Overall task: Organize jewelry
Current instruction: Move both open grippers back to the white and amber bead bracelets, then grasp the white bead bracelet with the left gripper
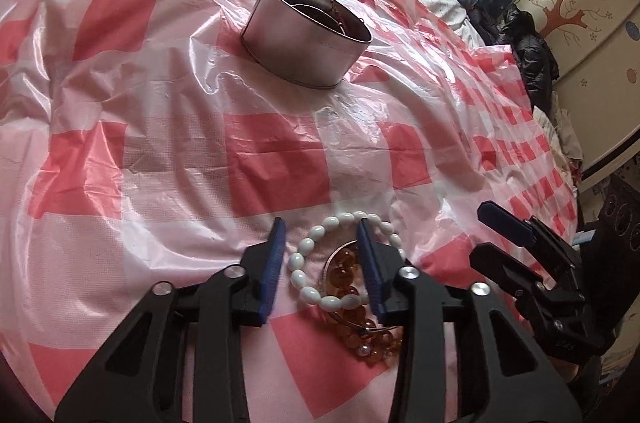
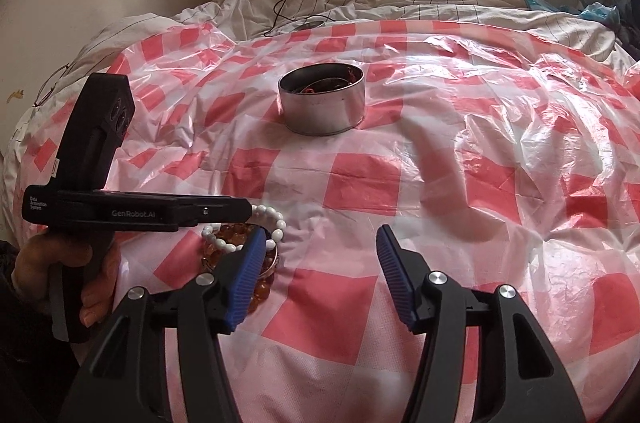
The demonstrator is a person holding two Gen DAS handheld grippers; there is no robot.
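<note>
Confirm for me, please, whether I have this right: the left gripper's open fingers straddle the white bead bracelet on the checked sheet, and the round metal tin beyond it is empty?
Not quite: the tin is not empty. The right wrist view shows dark rings and reddish strands inside it. The rest holds: the left gripper is open, its fingers straddling the white bead bracelet on the checked sheet.

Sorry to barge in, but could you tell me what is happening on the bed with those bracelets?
A person is sorting jewelry with two handheld grippers. The left gripper is open over a small pile on the checkered plastic sheet, its fingers straddling part of a white bead bracelet lying on amber beads; nothing is gripped yet. The right gripper waits open beside it. The round metal tin farther back already holds some pieces.
</note>
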